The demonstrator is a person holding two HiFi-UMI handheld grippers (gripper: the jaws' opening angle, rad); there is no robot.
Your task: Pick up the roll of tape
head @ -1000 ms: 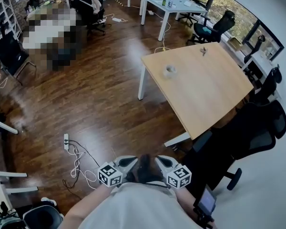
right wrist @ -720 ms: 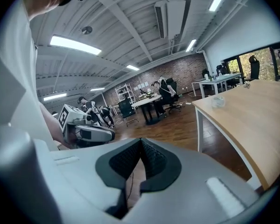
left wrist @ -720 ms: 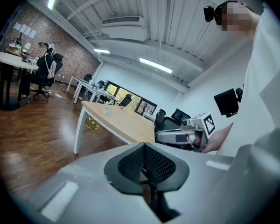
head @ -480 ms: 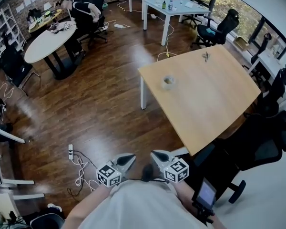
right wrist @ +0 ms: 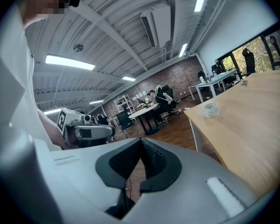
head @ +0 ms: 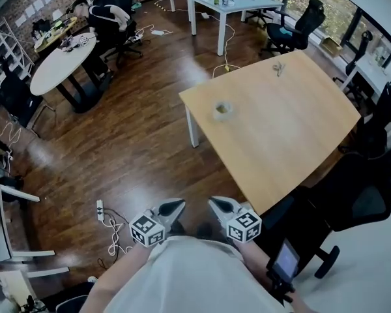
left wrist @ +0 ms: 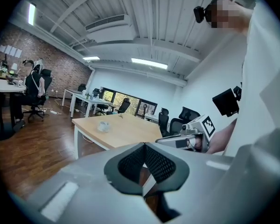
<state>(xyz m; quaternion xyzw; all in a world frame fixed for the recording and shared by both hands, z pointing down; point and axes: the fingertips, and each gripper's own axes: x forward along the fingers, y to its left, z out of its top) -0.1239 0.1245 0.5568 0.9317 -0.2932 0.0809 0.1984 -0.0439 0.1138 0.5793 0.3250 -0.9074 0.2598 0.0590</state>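
1. Wide office room with a dark wood floor (head: 137,129); a pale wooden table (head: 293,129) stands ahead of the person, with black office chairs (head: 352,201) at its near side.
2. The roll of tape (head: 223,109) lies flat on the table near its left edge, untouched and well apart from both tongs.
3. The left tongs (head: 176,206) are clenched, pads pressed together with nothing between them, and are held close to the person's body over the floor.
4. The right tongs (head: 215,203) are likewise clenched and empty, just beside the left pair.
5. Judging from this, none of the pick-up is done and only the approach is under way. What is left is to reach the table, spread one pair of tongs, set it round the roll, close and lift.
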